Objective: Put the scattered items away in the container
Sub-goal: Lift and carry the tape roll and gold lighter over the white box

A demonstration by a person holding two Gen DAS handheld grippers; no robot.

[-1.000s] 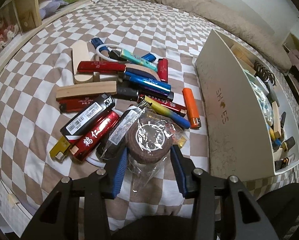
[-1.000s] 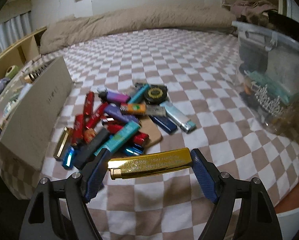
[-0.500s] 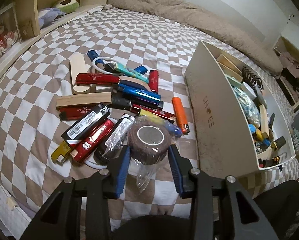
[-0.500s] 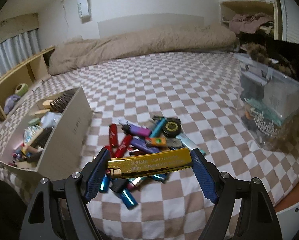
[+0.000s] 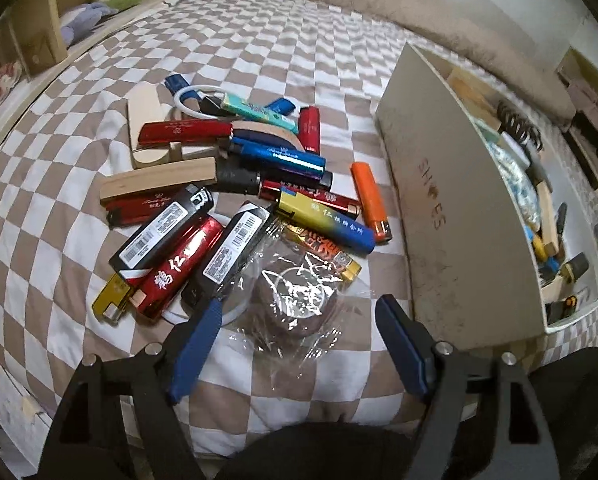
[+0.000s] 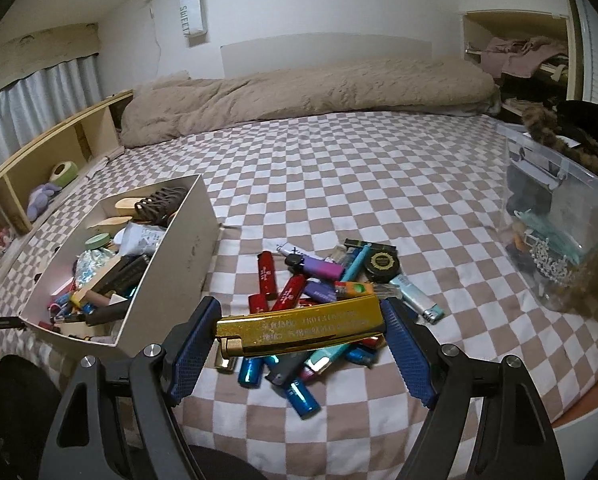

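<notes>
In the left wrist view a brown tape roll in clear wrap (image 5: 297, 300) lies on the checkered bed at the near edge of a pile of lighters (image 5: 235, 184). My left gripper (image 5: 299, 344) is open, its blue fingers standing apart on either side of the roll. The white shoe box (image 5: 451, 216) stands to the right, holding several items. In the right wrist view my right gripper (image 6: 301, 338) is shut on a gold lighter (image 6: 299, 330), held crosswise above a second pile of lighters (image 6: 319, 288), with the shoe box (image 6: 171, 268) to the left.
A clear plastic bin (image 6: 559, 232) with oddments stands on the bed at the right. A wooden shelf (image 6: 47, 160) runs along the left bedside. A beige duvet (image 6: 299, 96) lies along the far end. The near bed edge is close below both grippers.
My left gripper has opened and let go of the wrapped tape roll, which now lies on the bed. My right gripper has risen with the gold lighter, nearer the box.
</notes>
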